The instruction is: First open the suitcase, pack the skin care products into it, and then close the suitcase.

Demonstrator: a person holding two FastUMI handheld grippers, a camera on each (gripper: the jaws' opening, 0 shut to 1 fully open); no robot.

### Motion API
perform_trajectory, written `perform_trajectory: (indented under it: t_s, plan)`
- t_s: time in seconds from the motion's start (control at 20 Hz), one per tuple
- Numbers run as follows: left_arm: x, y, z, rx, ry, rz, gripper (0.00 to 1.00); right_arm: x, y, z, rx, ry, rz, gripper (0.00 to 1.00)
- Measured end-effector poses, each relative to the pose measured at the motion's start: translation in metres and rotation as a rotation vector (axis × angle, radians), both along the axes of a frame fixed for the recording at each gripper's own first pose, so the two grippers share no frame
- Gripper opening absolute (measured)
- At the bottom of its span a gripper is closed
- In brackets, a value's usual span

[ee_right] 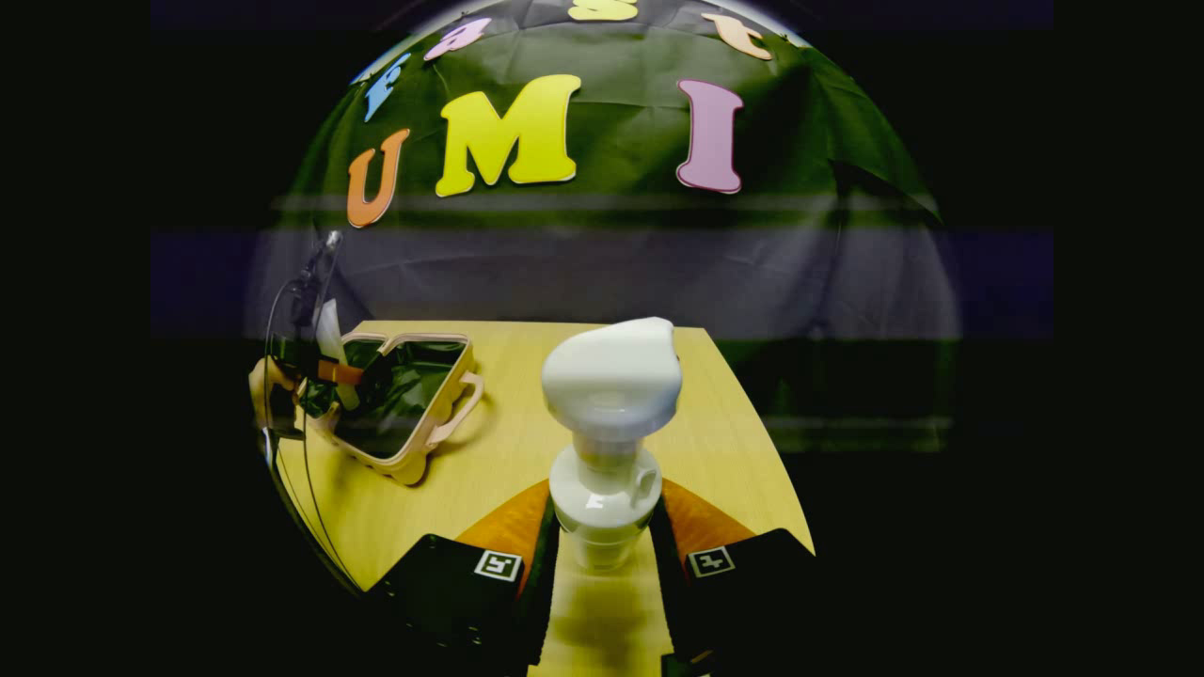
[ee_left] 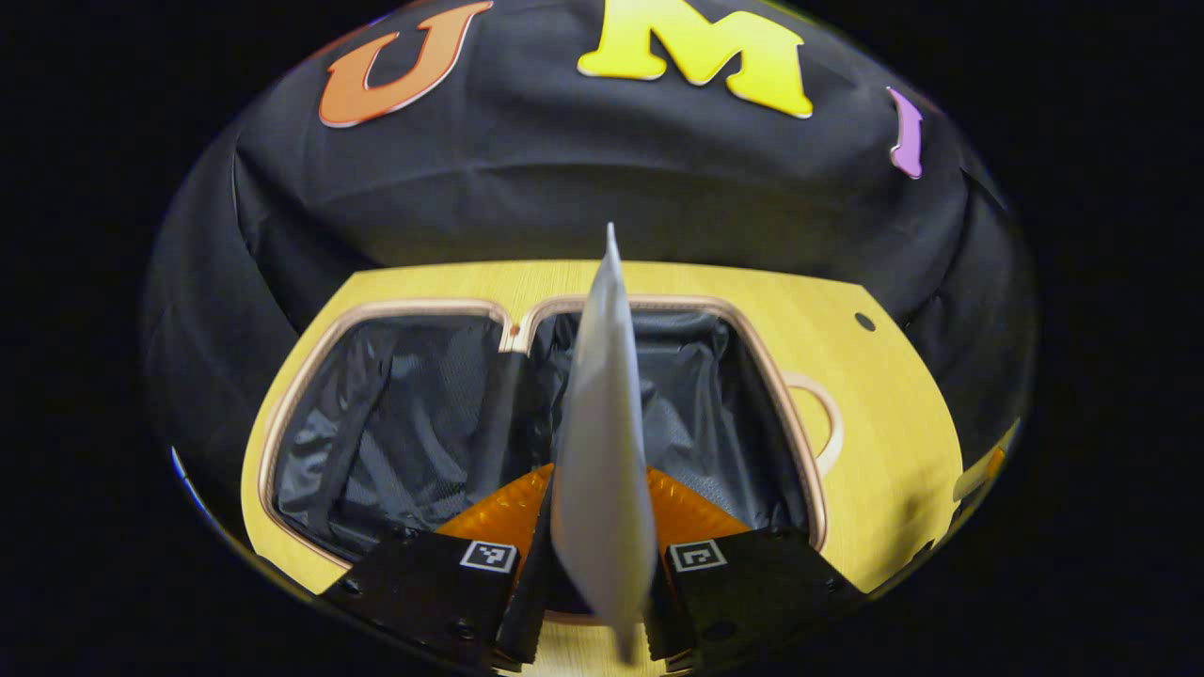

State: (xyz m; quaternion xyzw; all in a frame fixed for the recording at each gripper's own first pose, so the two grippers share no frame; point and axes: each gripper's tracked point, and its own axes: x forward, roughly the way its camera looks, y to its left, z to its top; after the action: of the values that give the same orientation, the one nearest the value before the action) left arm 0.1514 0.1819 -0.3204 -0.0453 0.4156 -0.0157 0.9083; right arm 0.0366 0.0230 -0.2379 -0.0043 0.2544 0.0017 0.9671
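The suitcase (ee_left: 527, 414) lies open flat on the yellow wooden table (ee_left: 884, 442); it has a pink rim and two halves lined in black. My left gripper (ee_left: 600, 489) is shut on a flat white sachet (ee_left: 602, 442), seen edge-on and standing upright over the hinge between the two halves. In the right gripper view, my right gripper (ee_right: 604, 508) is shut on the lower body of a white pump bottle (ee_right: 609, 423), which is upright over the table. Far left in that view the suitcase (ee_right: 404, 404) lies open, with the left gripper (ee_right: 324, 371) and the sachet (ee_right: 329, 338) above it.
The suitcase handle (ee_left: 828, 423) sticks out on its right side. A small round hole (ee_left: 863, 322) marks the table near its far right corner. The black cloth wall (ee_left: 602, 179) hangs just behind the table. A cable (ee_right: 282, 310) trails from the left gripper.
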Motion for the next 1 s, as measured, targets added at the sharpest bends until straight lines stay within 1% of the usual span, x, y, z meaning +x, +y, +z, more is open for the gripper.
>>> perform_trajectory:
  t_s: [0.15, 0.4, 0.5, 0.6, 0.75, 0.9, 1.0]
  plan:
    - [-0.008, 0.006, -0.023, 0.005, 0.083, 0.007, 0.45, -0.007, -0.006, -0.002, -0.009, 0.012, -0.025, 0.47]
    - [-0.020, -0.002, -0.052, 0.024, 0.236, -0.043, 0.45, -0.009, -0.012, -0.011, -0.007, 0.040, -0.048, 0.47]
    - [-0.022, -0.004, -0.064, 0.030, 0.294, -0.037, 0.45, -0.007, -0.012, -0.011, -0.014, 0.042, -0.044, 0.47]
    - [-0.024, -0.006, -0.076, 0.024, 0.346, -0.014, 0.45, -0.005, -0.011, -0.007, -0.020, 0.040, -0.037, 0.47]
    - [-0.017, -0.007, -0.077, 0.033, 0.332, -0.009, 0.44, -0.004, -0.011, -0.003, -0.027, 0.037, -0.028, 0.47]
    - [-0.017, -0.006, -0.077, 0.020, 0.325, 0.003, 0.45, -0.003, -0.008, -0.005, -0.024, 0.051, -0.019, 0.47]
    - [-0.017, -0.006, -0.075, 0.020, 0.317, 0.005, 0.44, 0.003, 0.003, -0.002, -0.020, 0.051, 0.005, 0.47]
